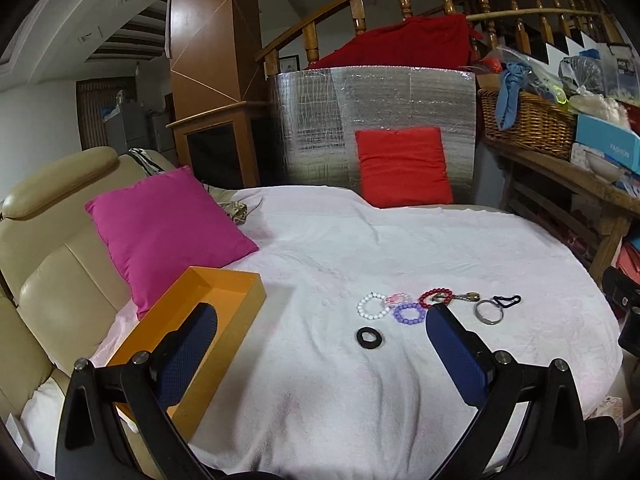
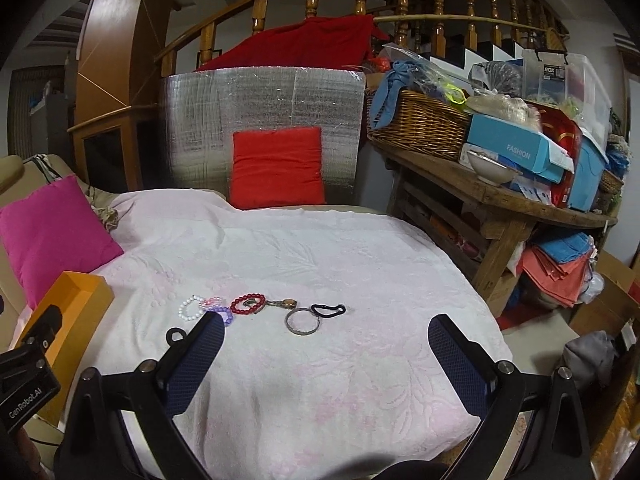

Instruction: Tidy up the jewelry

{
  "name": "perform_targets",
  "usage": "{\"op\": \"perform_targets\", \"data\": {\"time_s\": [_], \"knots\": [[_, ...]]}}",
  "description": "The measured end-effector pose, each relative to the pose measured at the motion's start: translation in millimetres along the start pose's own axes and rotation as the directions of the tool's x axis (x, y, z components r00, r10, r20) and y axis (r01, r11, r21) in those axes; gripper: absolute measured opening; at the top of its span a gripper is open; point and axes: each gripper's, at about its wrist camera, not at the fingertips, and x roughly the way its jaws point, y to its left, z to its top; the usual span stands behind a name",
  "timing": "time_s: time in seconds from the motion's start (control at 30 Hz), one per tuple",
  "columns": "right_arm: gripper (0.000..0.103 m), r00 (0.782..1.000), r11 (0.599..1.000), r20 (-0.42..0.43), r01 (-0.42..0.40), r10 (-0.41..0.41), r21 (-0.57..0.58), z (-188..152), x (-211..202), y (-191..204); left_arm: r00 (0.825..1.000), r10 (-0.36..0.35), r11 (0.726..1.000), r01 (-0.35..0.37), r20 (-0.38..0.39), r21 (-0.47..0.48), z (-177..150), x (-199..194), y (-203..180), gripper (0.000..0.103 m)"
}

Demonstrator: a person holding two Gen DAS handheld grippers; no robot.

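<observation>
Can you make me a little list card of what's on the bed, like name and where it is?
surface: pink-white blanket
box: orange box, open, empty, left edge
bracelets: white, purple, red, clustered together
ring: black ring, alone, nearest
bangle: metal bangle, right of the beads
left gripper: open, empty
right gripper: open, empty

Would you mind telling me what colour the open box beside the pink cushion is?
The box is orange, inside and out; the left wrist view shows it best.

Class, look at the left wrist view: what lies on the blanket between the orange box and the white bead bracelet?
Nothing: between the orange box and the white bead bracelet the pink blanket is bare, shown clearly in the left wrist view.
</observation>
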Motion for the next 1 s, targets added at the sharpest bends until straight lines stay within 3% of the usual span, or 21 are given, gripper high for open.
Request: {"op": "perform_targets", "data": {"time_s": [0.43,1.0], "knots": [[0.103,1.000,1.000,-0.019,-0.021,0.021,-0.022,-3.2,14.9,11.2,0.999,0.044,0.999,-0.044,-0.029,-0.006,-3.2,19.8,4.5,0.103],[0.103,0.999,0.999,-0.017,-0.038,0.037,-0.023,-6.3,16.9,17.3,0.998,0.029,1.000,-0.028,-0.051,0.008,-4.6,21.2,-2.3,0.103]]}}
